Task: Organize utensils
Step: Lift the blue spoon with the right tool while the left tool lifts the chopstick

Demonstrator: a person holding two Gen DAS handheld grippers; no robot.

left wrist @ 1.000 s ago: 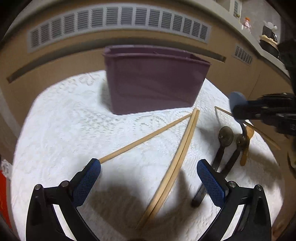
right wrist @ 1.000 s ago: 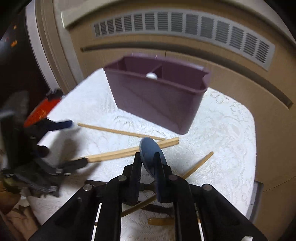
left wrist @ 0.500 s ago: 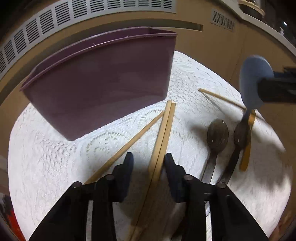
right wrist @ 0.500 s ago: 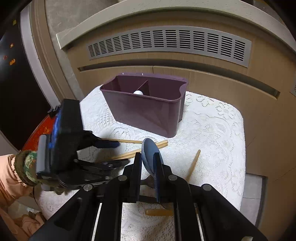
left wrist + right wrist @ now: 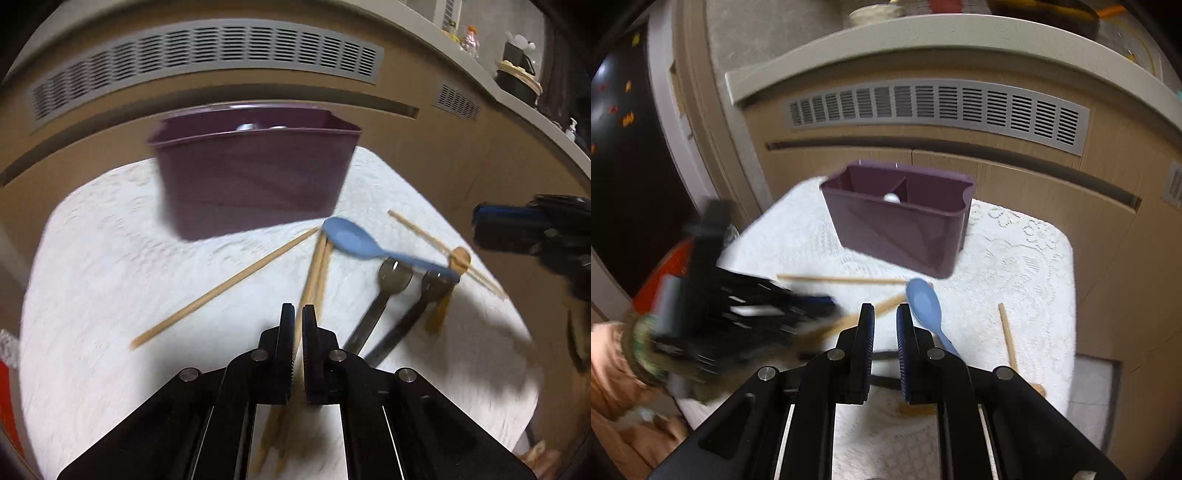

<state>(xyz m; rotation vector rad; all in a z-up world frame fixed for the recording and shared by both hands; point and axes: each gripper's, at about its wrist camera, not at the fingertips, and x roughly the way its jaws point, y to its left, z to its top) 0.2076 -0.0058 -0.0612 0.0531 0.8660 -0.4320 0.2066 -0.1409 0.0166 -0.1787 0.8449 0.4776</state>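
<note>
Left gripper (image 5: pixel 298 314) is closed on the paired chopsticks (image 5: pixel 317 266). Right gripper (image 5: pixel 883 314) is slightly parted, empty; the blue spoon (image 5: pixel 925 301) lies on the cloth (image 5: pixel 1027 266) before the purple bin (image 5: pixel 897 225).

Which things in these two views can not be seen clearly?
- Bin contents, left view: front wall hides them.
- White object in bin, right view: too small to identify.
- Left gripper, right view: motion blur.
- Chopstick pair near ends, left view: gripper hides them.

Grey vent grille (image 5: pixel 207 51) above white lace tablecloth (image 5: pixel 96 258)
</note>
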